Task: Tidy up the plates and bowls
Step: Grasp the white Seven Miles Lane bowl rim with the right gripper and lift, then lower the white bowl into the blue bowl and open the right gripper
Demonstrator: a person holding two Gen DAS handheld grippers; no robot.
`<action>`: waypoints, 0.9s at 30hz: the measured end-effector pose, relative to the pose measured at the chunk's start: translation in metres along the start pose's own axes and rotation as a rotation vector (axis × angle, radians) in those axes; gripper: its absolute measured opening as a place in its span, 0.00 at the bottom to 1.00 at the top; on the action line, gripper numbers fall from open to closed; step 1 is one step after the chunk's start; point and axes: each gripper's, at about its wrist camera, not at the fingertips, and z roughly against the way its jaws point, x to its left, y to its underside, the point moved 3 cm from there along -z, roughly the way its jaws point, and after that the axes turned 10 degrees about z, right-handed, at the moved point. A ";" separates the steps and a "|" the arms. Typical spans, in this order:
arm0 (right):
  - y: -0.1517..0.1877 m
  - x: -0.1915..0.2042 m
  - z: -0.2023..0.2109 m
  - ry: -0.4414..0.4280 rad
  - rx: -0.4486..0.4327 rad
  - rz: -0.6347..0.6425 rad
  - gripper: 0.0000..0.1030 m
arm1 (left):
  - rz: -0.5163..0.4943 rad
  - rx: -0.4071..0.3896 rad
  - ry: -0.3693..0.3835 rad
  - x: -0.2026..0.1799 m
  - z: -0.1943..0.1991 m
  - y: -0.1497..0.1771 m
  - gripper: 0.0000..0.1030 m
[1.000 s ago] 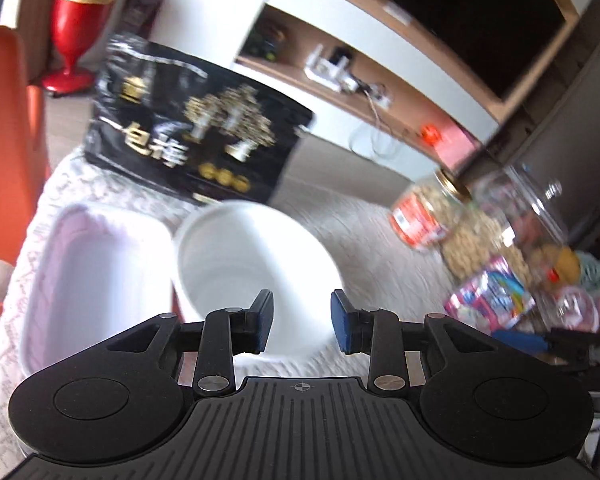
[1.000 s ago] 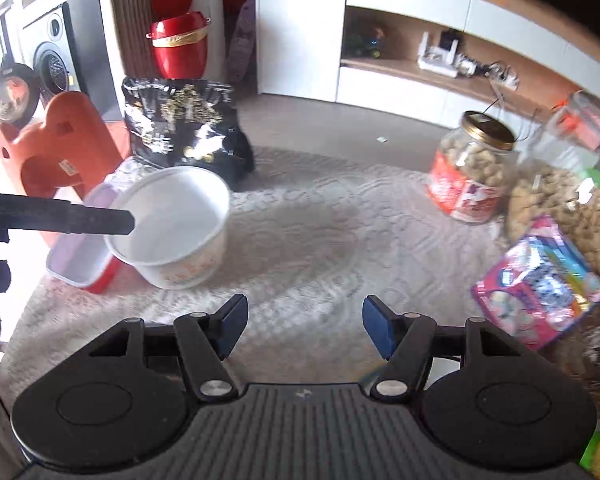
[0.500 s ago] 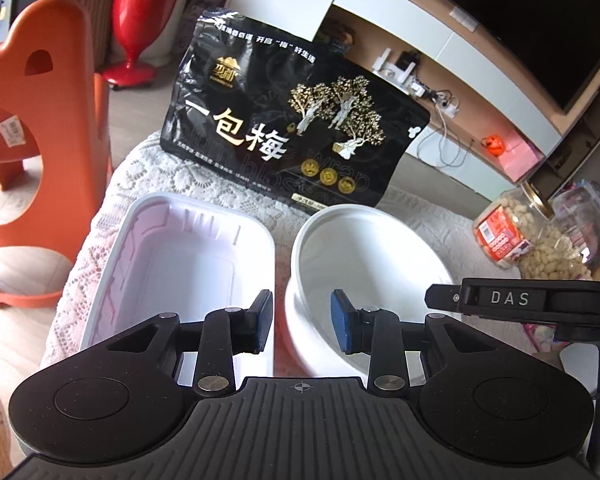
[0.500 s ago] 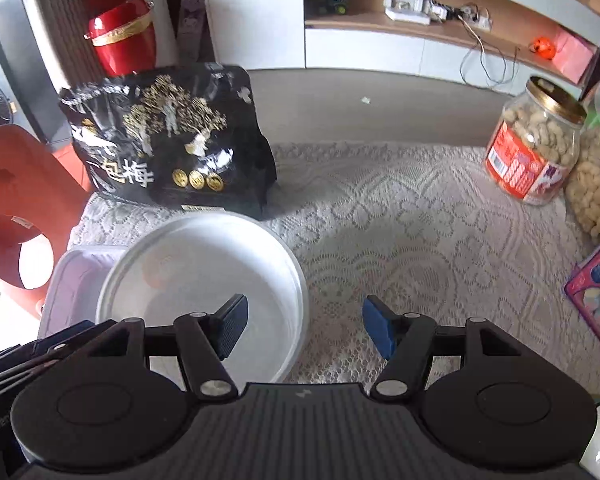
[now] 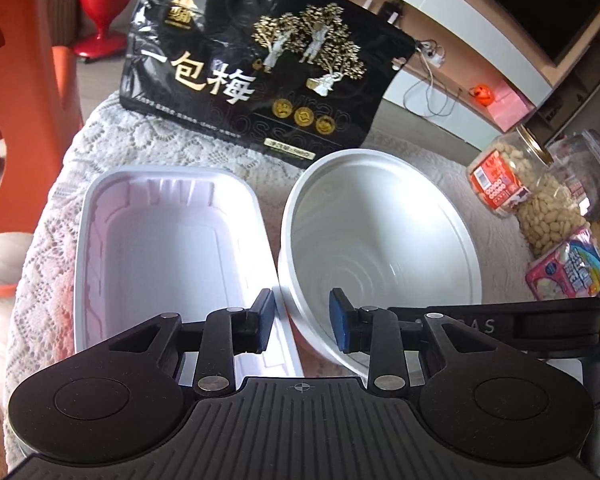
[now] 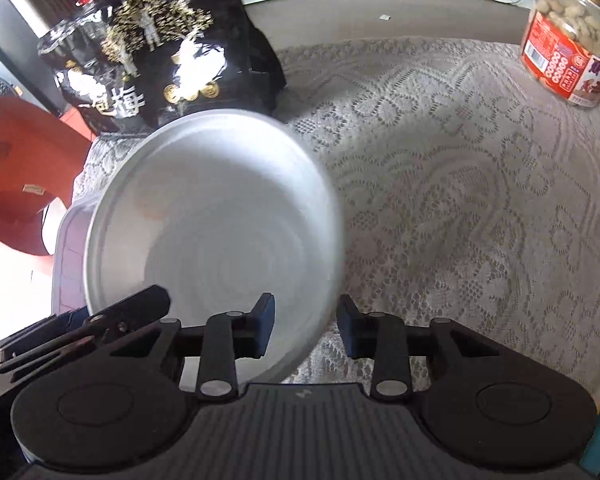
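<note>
White round plastic bowl's [image 6: 216,232] rim is being straddled by both grippers' parted fingers [image 6: 265,326]; squeezing should be centred.

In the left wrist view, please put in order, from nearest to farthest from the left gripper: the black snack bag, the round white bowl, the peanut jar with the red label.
From the left gripper:
1. Round white bowl, its near rim between the open fingers.
2. Black snack bag, behind the bowl, at the table's far edge.
3. Peanut jar, far right.
</note>
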 end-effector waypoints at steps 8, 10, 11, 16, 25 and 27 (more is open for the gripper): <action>0.018 0.013 0.049 -0.023 -0.082 0.082 0.29 | -0.081 -0.023 0.026 -0.028 0.040 0.018 0.25; 0.026 0.010 0.074 -0.044 -0.113 0.096 0.29 | -0.123 -0.067 0.044 -0.048 0.066 0.023 0.25; 0.031 0.008 0.088 -0.050 -0.136 0.107 0.29 | -0.143 -0.087 0.044 -0.057 0.076 0.026 0.26; 0.053 -0.024 0.156 -0.068 -0.246 0.101 0.29 | -0.180 -0.143 0.113 -0.117 0.119 0.044 0.28; 0.110 -0.123 0.231 -0.014 -0.352 0.002 0.29 | -0.316 -0.014 0.231 -0.217 0.111 0.088 0.29; 0.123 -0.146 0.231 0.003 -0.338 -0.029 0.29 | -0.343 0.029 0.258 -0.234 0.100 0.103 0.29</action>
